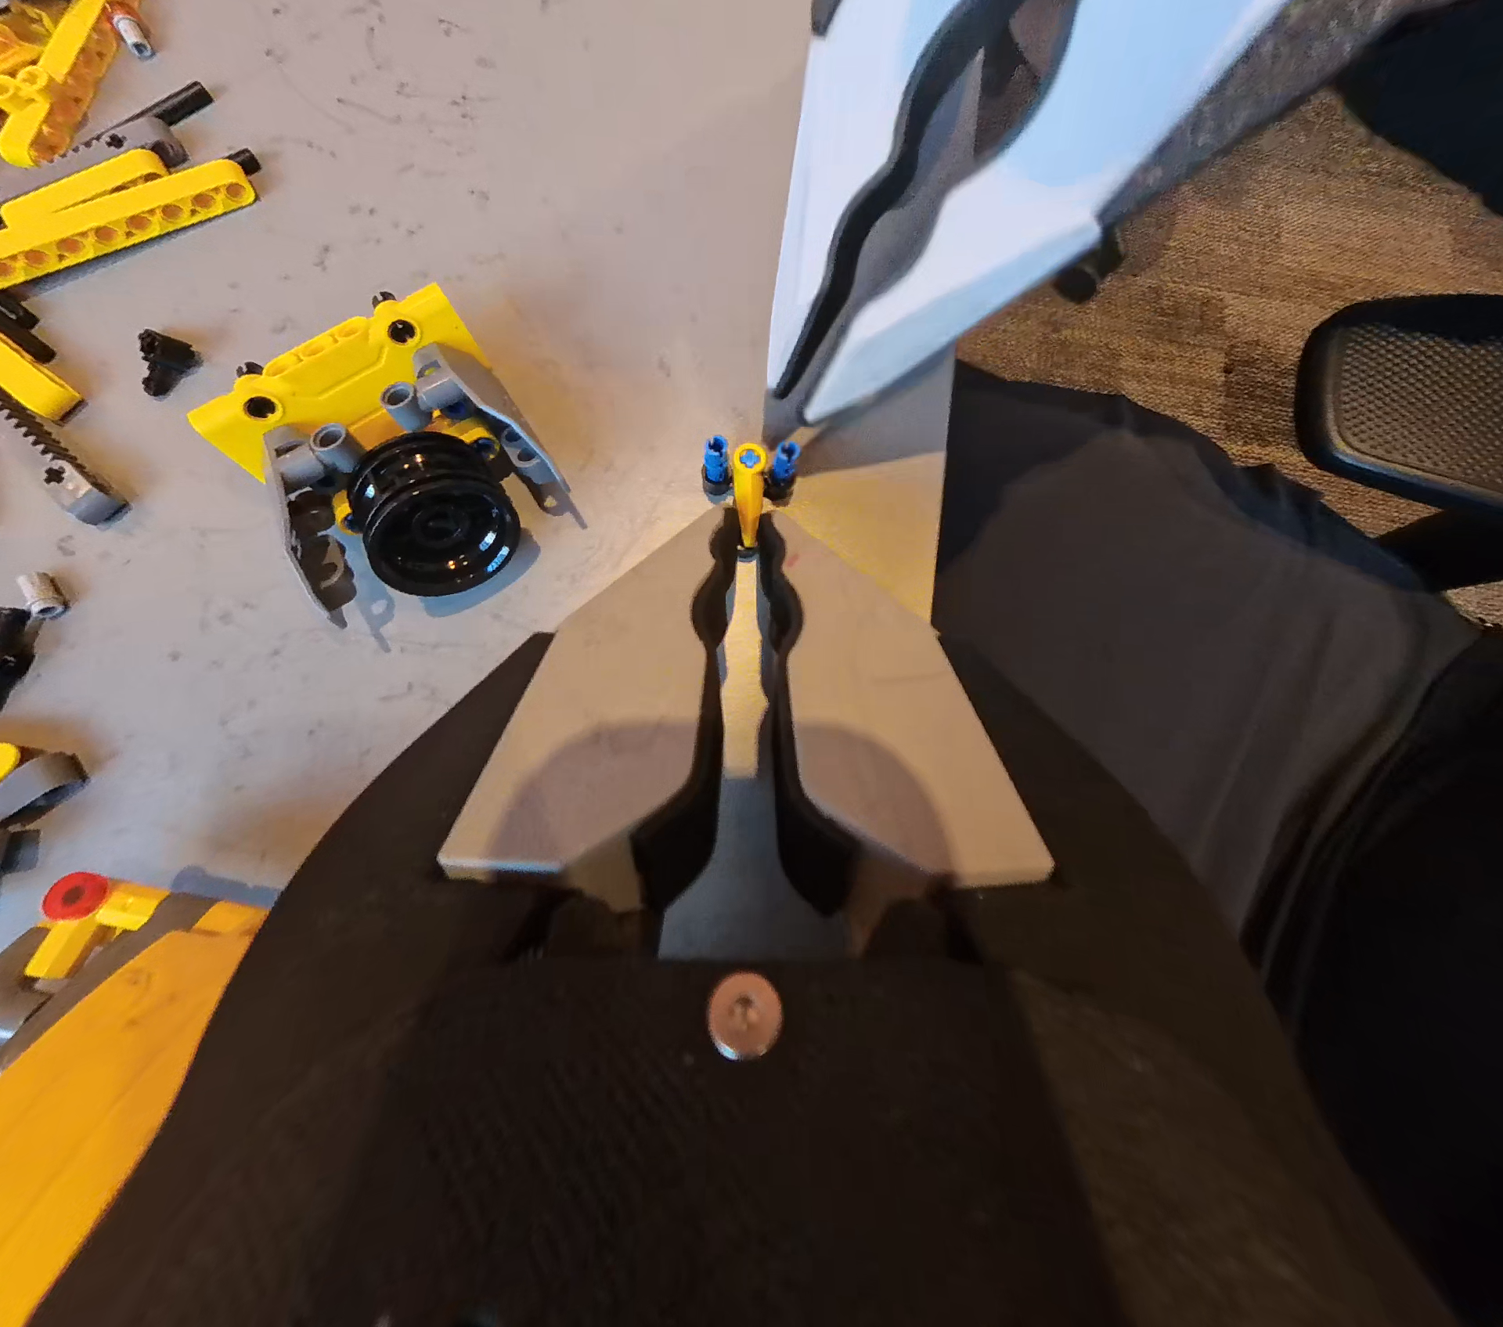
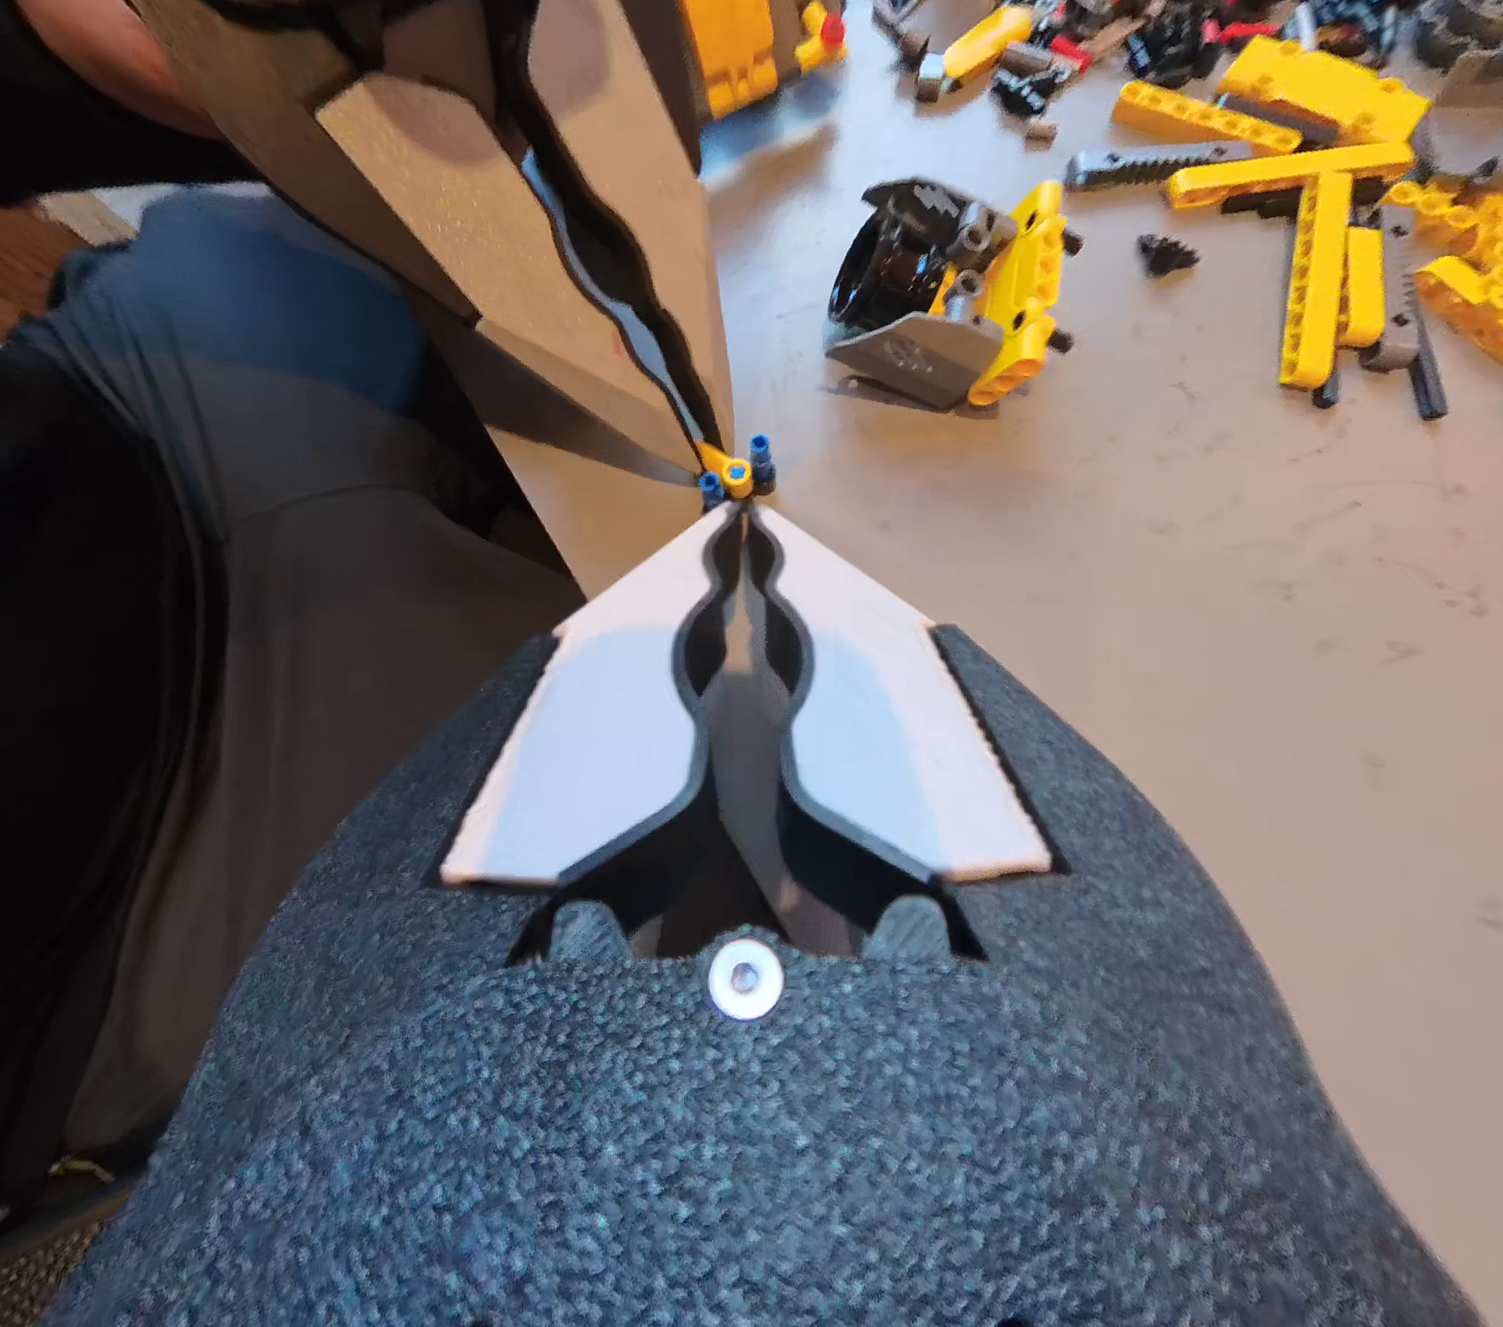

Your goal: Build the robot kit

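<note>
In the left wrist view, the left gripper (image 1: pixel 747 540) is seen with its jaws drawn narrow, clamped on the tail of a small yellow connector piece (image 1: pixel 748 484) held just past the fingertips at twelve o'clock. Two blue pins (image 1: pixel 716 458) are seated in the piece, one at either side of its round head, so the thin grip on the tail appears chosen to leave that head and its pins exposed. The piece is held in the air over the near edge of a pale grey table (image 1: pixel 504 68). The right gripper (image 2: pixel 743 511) is brought in from the opposite side, its jaws nearly closed with the tips just beside the same piece; whether anything is pinched between them cannot be told. Farther off on the table, at about nine o'clock in the left view, a yellow and grey assembly with a black wheel (image 1: pixel 439 515) is set down, well apart from both grippers. Beyond it, loose yellow beams (image 1: pixel 130 214) and a dark toothed rack (image 1: pixel 57 458) are spread. A person's dark-clothed lap (image 1: pixel 1139 637) is seen at three o'clock, below the table edge.
</note>
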The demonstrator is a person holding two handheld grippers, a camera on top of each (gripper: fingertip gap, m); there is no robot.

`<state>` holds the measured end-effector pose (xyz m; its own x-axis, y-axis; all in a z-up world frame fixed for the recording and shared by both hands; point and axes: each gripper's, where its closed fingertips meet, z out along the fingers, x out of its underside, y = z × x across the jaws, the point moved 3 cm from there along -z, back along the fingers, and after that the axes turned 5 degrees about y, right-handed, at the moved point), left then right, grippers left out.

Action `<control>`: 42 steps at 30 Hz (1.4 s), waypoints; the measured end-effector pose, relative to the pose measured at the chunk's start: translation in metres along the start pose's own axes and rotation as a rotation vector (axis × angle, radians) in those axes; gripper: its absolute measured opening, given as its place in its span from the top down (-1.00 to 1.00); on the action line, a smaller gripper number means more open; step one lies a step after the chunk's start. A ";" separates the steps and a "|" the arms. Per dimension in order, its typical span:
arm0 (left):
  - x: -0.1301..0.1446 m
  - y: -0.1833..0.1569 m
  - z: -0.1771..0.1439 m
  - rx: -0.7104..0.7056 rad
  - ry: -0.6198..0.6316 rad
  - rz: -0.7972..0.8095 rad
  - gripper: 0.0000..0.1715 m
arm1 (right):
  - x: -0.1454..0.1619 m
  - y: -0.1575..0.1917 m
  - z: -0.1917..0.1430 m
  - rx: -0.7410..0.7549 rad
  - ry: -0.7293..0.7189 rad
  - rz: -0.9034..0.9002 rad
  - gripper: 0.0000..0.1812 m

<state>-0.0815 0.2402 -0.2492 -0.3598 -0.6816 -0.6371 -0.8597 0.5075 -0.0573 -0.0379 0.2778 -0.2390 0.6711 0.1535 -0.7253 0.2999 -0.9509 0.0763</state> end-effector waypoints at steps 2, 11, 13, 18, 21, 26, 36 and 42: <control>0.000 0.000 0.000 0.009 -0.002 -0.004 0.97 | -0.007 -0.005 -0.002 -0.010 -0.022 0.021 1.00; -0.002 -0.001 0.002 0.023 0.002 0.003 0.97 | -0.009 -0.005 0.010 -0.084 0.099 -0.008 1.00; -0.002 -0.001 0.001 0.020 0.004 0.006 0.97 | -0.009 -0.004 0.010 -0.069 0.118 -0.038 1.00; -0.003 -0.001 -0.002 0.011 -0.006 0.015 0.98 | -0.010 -0.002 0.012 -0.050 0.141 -0.075 1.00; -0.003 -0.001 -0.002 0.019 -0.003 0.014 0.97 | -0.011 -0.002 0.012 -0.037 0.161 -0.089 1.00; -0.003 0.000 -0.003 0.016 -0.005 0.017 1.00 | -0.011 -0.001 0.013 -0.020 0.186 -0.103 1.00; -0.002 0.000 -0.002 0.014 0.002 0.034 1.00 | -0.011 -0.001 0.014 -0.022 0.236 -0.110 1.00; -0.002 0.000 -0.002 -0.006 0.021 0.044 1.00 | -0.012 0.000 0.015 -0.017 0.283 -0.136 1.00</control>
<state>-0.0817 0.2407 -0.2469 -0.4045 -0.6698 -0.6227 -0.8452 0.5338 -0.0251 -0.0559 0.2723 -0.2404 0.7857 0.3499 -0.5102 0.4096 -0.9122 0.0053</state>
